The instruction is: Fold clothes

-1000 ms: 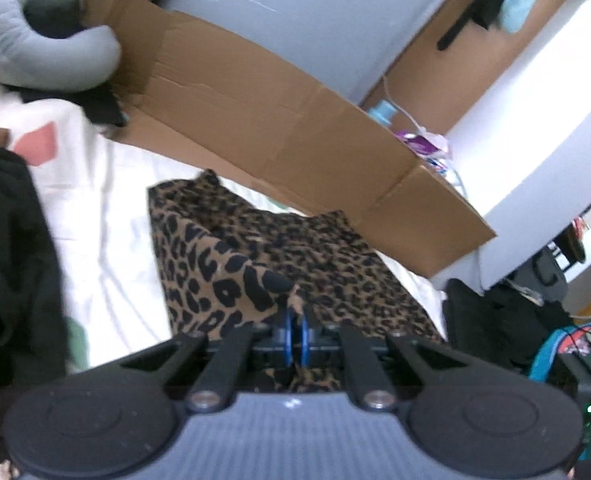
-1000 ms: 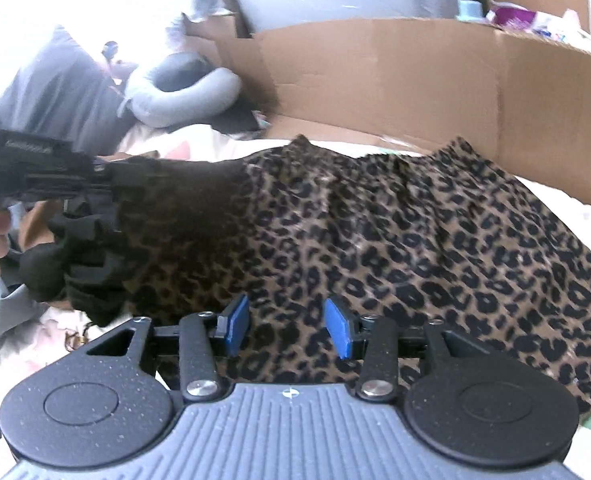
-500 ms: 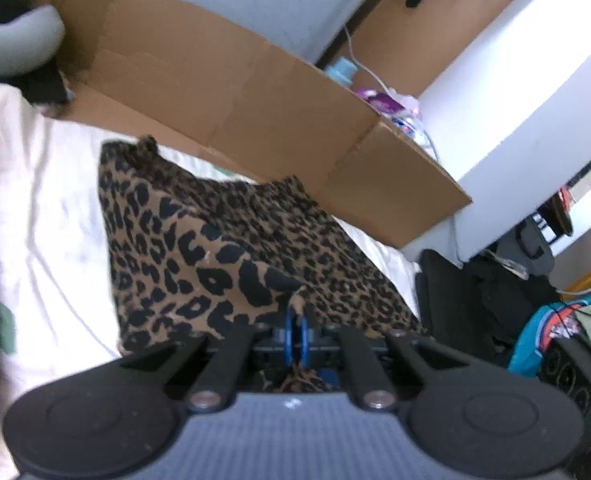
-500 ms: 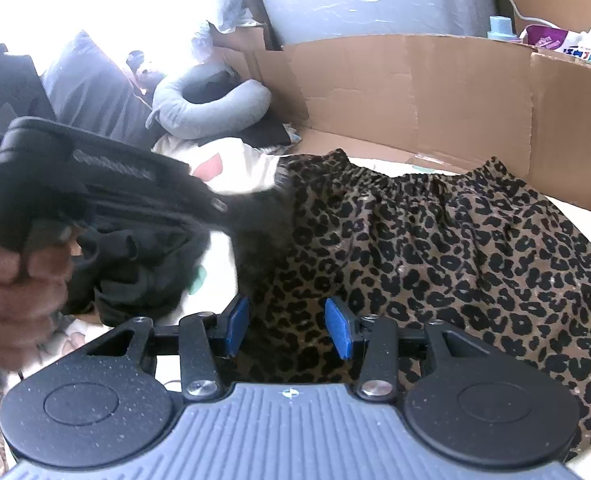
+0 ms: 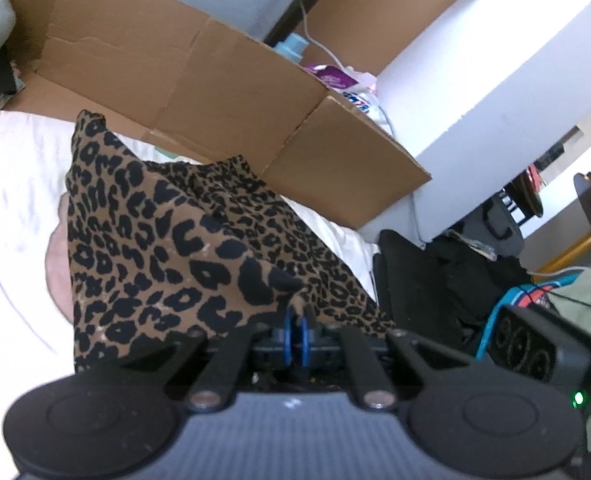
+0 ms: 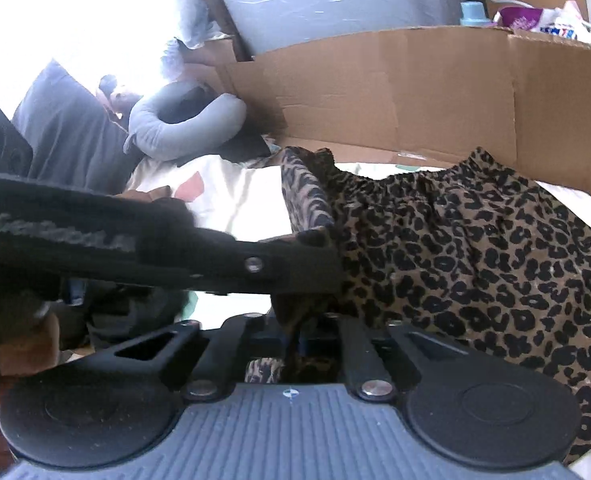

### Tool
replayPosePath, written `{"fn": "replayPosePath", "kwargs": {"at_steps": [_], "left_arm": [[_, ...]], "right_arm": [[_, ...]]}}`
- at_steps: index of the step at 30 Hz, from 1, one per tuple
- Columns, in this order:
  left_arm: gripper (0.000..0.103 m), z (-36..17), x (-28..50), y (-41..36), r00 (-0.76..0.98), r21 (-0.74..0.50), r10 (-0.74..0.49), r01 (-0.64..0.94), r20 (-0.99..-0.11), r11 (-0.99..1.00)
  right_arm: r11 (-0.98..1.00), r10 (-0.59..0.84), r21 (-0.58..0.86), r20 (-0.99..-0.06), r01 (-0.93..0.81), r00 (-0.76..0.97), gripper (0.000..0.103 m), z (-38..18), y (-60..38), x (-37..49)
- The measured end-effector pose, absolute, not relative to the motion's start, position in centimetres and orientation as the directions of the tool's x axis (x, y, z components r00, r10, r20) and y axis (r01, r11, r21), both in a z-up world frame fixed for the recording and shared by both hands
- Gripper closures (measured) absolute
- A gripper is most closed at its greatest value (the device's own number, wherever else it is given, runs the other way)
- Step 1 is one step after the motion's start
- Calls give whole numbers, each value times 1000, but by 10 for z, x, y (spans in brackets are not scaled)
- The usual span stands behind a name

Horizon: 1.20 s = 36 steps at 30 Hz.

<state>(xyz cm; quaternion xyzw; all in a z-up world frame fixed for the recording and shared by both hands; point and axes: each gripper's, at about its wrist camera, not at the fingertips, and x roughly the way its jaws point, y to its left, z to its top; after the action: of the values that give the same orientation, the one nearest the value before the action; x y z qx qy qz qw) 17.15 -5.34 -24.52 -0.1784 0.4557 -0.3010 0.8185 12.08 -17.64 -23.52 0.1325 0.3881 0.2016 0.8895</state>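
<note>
The white bed [image 5: 11, 216] fills my nine o'clock, a cardboard box [image 5: 215, 84] standing at twelve. The leopard skirt [image 5: 167, 240] lies on the bed below the box, one corner lifted. My left tool [image 5: 297, 330] is pinched tight on that corner. My right tool [image 6: 295, 340] has closed on skirt fabric just beside it.
</note>
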Motion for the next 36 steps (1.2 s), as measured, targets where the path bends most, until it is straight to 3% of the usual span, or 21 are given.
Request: {"fn": "replayPosePath", "kwargs": {"at_steps": [2,4,6,10,23,36], "left_arm": [[88,-244,171,-55,406,-558,-652,338,-641,758],[65,-241,169,-55,424,-528,-631,346,-649,775],[54,-240,169,-54,439,-514,-619,345,-652,786],[45,-242,168,-46,445,-519,-619,337,-647,785],[43,-292,167,-25,402,-485,-532,222,-745,846],[43,-330,162,-40,316,-420,-488,262,-813,869]], "right_arm": [[884,461,392,-637,-255,618,102,-236,-182,120],[884,461,392,-634,-256,620,103,-234,-186,118],[889,450,386,-636,-246,627,103,-234,-191,118],[901,423,373,-641,-222,640,103,-233,-205,118],[935,304,345,-655,-83,692,103,-233,-276,120],[938,214,342,-687,49,695,103,-252,-327,112]]}}
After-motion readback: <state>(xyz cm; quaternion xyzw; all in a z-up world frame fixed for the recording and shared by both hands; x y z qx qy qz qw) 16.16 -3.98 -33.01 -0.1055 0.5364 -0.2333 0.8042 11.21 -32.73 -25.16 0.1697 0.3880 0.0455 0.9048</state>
